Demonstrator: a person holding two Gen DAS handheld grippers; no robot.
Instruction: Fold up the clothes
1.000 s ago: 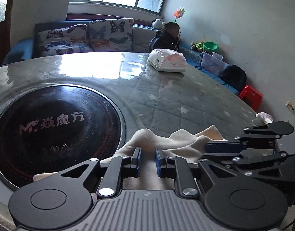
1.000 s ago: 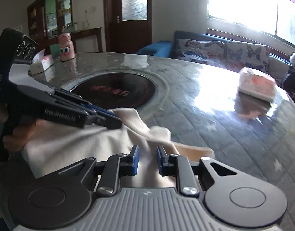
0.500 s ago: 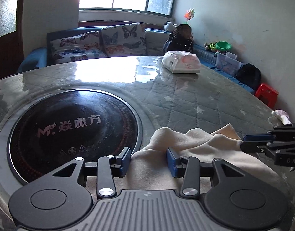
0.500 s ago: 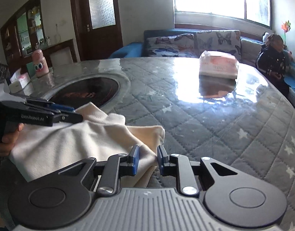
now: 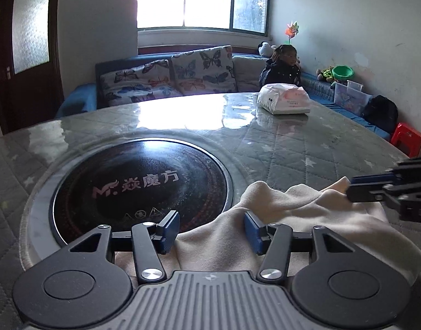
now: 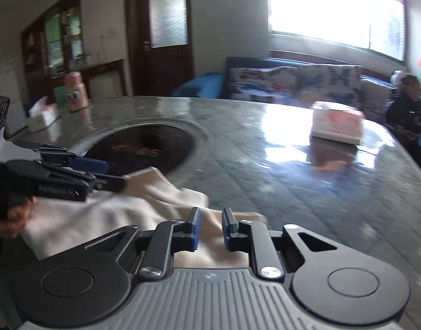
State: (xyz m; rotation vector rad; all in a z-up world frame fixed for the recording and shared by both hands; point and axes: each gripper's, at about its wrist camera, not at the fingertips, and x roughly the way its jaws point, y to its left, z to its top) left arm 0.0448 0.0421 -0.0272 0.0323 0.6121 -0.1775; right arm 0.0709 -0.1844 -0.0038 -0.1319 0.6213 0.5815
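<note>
The left hand-held gripper [image 5: 212, 229] has just been opening, its jaws wide over the cloth [image 5: 298, 220]. The right hand-held gripper [image 6: 209, 227] has been closing, pinching the cloth's edge.

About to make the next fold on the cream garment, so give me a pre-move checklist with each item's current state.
1. Left gripper released: ok, its fingers have just been opening and stand wide apart around a ridge of the cream fleece garment.
2. Right gripper holding cloth: cannot tell, narrow gap, blurred.
3. Garment flat: not ok, bunched.
4. Garment off the round black cooktop: not ok, an edge overlaps it.
5. White tissue pack out of the way: ok.
</note>
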